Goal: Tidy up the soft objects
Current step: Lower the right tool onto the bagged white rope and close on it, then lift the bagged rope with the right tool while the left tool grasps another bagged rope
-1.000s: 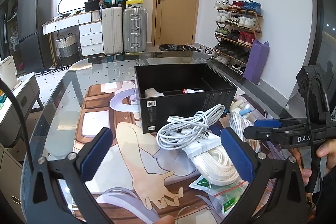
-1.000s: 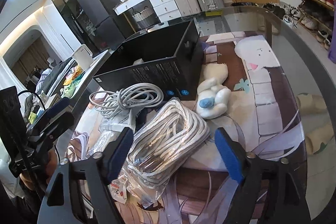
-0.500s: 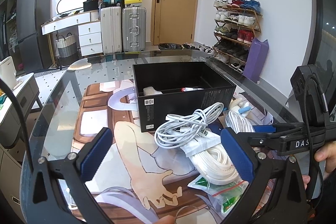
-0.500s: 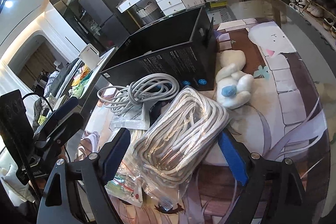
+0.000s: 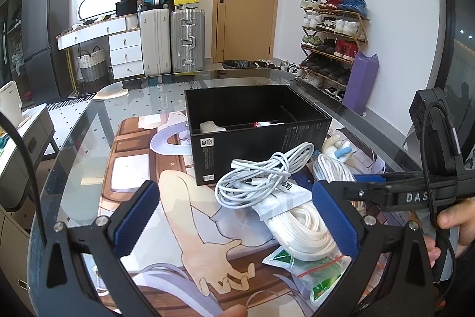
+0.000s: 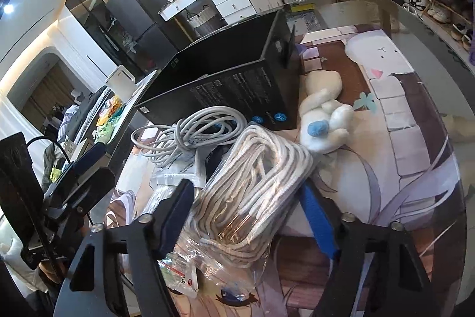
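I am closing my right gripper (image 6: pixel 249 213) around the bag of white rope (image 6: pixel 252 183). The rope is between the blue pads, but I cannot tell if they are pressing it yet. My left gripper (image 5: pixel 237 216) is wide open and holding nothing. The black box (image 5: pixel 258 121) is sitting on the table with only a couple of small things inside. The gray cable (image 6: pixel 190 135), the plush toy (image 6: pixel 323 115) and some little bags (image 5: pixel 311 266) are lying outside, so most of the job is left.

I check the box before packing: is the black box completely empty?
No: the black box already holds a white soft item at its left side.
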The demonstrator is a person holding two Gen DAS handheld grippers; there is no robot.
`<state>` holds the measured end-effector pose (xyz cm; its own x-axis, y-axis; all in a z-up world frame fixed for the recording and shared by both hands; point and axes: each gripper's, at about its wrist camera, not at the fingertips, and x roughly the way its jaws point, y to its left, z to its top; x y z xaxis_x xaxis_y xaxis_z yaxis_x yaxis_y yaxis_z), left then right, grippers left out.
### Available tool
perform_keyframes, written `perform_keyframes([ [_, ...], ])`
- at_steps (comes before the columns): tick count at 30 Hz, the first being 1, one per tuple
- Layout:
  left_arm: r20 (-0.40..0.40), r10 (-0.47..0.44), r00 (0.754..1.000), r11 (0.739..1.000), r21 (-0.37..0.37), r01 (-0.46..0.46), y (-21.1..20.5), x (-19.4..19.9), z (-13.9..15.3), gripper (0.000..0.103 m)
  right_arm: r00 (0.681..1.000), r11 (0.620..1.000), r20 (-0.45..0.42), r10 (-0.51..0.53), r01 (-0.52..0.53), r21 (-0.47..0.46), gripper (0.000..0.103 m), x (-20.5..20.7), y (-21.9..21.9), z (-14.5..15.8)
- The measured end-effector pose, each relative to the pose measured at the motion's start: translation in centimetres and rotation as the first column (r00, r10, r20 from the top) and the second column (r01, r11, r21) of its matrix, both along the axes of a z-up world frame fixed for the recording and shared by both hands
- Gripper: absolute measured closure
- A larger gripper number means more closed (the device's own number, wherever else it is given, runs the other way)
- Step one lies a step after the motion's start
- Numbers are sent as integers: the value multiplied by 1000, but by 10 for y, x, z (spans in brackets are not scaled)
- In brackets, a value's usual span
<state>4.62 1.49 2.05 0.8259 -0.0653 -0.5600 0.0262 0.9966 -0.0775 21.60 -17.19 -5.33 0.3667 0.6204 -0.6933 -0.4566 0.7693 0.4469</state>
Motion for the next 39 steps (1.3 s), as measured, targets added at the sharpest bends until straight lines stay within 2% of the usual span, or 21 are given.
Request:
perform_keyframes([
  [6, 0, -3, 1000, 1000, 2, 3, 0, 0, -1, 0, 1000, 1000, -29, 1, -1, 30, 59, 4, -7, -2],
  [9, -2, -3, 1000, 1000, 3, 3, 0, 0, -1, 0, 999, 999, -26, 21, -20, 27, 63, 4, -4, -1],
  [19, -2, -3, 1000, 1000, 2, 3, 0, 0, -1, 0, 999, 997, 5, 54, -54, 49, 65, -4, -8, 7],
  [26, -11, -13, 1000, 1000, 5, 13, -2, -1, 2, 0, 994, 992, 82, 66, -75, 105, 65, -11, -16, 24],
  [31, -28, -30, 999, 999, 10, 30, -7, 0, -1, 0, 989, 986, 133, 67, -86, 140, 64, -17, -20, 37],
  [39, -84, -70, 994, 998, 2, 71, -23, 4, -9, 0, 984, 979, 169, 58, -89, 182, 64, -20, -31, 48],
])
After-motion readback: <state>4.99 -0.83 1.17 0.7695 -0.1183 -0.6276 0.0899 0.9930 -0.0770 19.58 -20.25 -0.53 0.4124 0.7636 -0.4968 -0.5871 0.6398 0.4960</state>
